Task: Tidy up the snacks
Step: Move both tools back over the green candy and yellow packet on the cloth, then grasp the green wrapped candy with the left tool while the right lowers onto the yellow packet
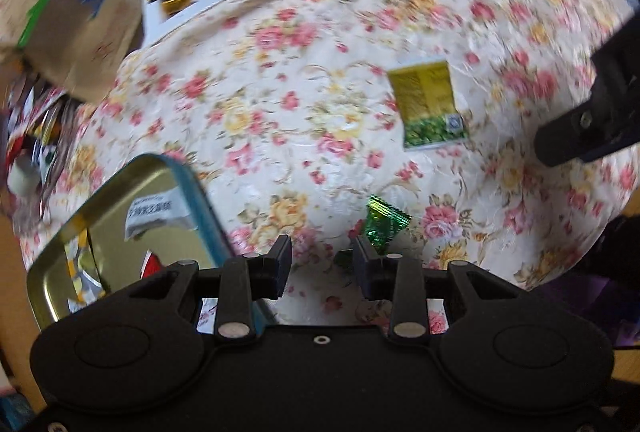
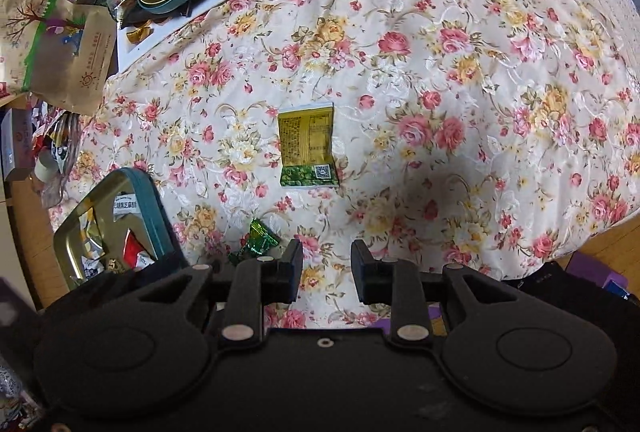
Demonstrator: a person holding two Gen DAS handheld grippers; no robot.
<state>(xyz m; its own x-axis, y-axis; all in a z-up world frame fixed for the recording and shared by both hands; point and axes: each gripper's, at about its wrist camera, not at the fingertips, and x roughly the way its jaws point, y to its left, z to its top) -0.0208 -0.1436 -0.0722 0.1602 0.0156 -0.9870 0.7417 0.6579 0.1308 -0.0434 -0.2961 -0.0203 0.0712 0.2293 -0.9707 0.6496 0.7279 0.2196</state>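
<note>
Since that candy (image 1: 383, 220) near the tablecloth's (image 2: 480, 72) front edge, beside the tin (image 2: 154, 208), is light and crinkly, pinch its twisted end; both grippers (image 1: 322, 264) (image 2: 326, 268) gape half-open, holding nothing.

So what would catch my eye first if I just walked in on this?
Probably the rose-patterned tablecloth filling the view, with a yellow-green snack packet lying alone mid-table. Nearer, a shiny green candy sits beside a teal-rimmed gold tin holding a few wrappers. Both black tongs, right and left, hang open and empty.
</note>
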